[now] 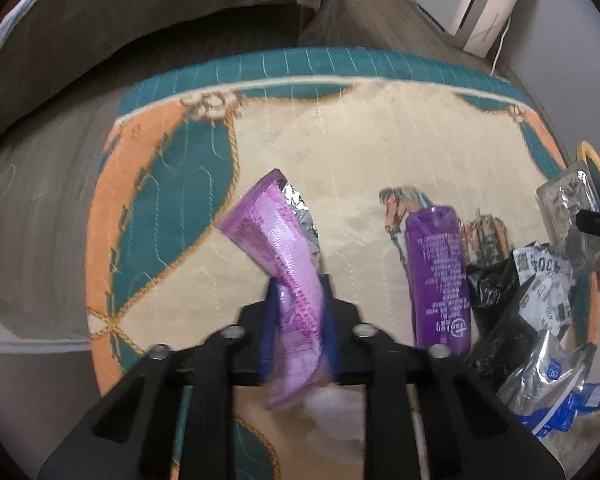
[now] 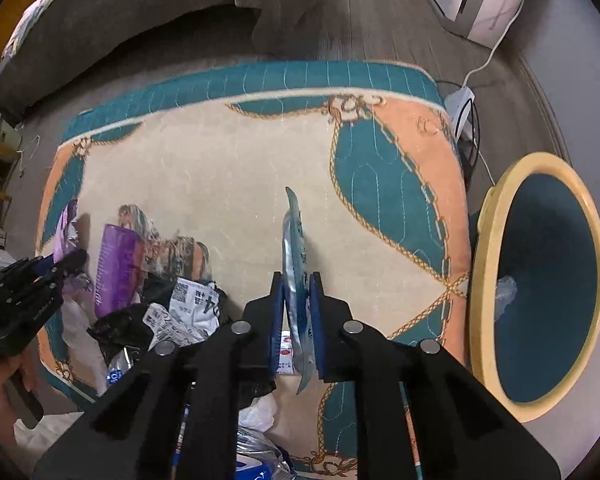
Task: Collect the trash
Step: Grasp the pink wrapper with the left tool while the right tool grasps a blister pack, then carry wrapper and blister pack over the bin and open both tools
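Left wrist view: the left hand-held gripper [image 1: 298, 304] is clenched on a pink-purple foil wrapper [image 1: 276, 240], which stands up between the blue pads with its silver inner lining showing at the top. At 3 o'clock from it, a purple bottle [image 1: 440, 276] lies on the patterned rug [image 1: 340, 140]. Beyond the bottle, at the 3 to 4 o'clock edge, sits a heap of trash [image 1: 540, 300]: black plastic, printed white paper, clear film and a blue packet.

Right wrist view: the right hand-held gripper [image 2: 298, 312] is grasping a silvery-blue flat packet [image 2: 296, 248], seen edge-on between its pads. This view alone shows the whole yellow-rimmed teal bin [image 2: 540, 280] at 3 o'clock, just off the rug's [image 2: 220, 168] edge, with a clear crumpled item [image 2: 506, 292] inside. The left view catches only a sliver of that rim [image 1: 596, 168]. The right view shows the trash pile [image 2: 180, 312] at 9 o'clock, the bottle [image 2: 116, 268] behind it, and the left hand-held gripper [image 2: 66, 262] at the far left edge.
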The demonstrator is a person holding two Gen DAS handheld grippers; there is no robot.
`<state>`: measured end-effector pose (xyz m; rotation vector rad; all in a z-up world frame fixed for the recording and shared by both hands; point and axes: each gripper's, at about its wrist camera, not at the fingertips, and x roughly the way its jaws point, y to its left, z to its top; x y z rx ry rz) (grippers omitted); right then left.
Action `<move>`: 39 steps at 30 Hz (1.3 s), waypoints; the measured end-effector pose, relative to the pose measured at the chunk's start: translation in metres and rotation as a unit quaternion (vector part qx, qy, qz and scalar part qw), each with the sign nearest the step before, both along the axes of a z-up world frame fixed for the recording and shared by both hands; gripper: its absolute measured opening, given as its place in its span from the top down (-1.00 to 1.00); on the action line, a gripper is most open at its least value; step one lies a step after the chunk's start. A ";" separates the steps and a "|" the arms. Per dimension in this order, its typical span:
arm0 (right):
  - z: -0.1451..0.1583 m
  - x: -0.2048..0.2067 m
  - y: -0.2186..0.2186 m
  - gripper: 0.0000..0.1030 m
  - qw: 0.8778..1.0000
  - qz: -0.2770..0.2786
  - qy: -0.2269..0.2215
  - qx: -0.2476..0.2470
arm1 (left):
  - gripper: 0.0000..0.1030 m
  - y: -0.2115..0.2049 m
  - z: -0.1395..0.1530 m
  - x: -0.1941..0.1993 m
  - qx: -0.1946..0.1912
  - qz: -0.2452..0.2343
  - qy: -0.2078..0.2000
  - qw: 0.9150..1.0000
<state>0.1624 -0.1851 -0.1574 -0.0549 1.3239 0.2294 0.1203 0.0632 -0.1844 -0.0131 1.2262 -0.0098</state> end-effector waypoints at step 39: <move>0.083 0.006 -0.185 0.77 0.981 -0.145 -0.120 0.054 | 0.75 -0.194 0.122 -0.009 -0.023 -0.192 -0.181 0.964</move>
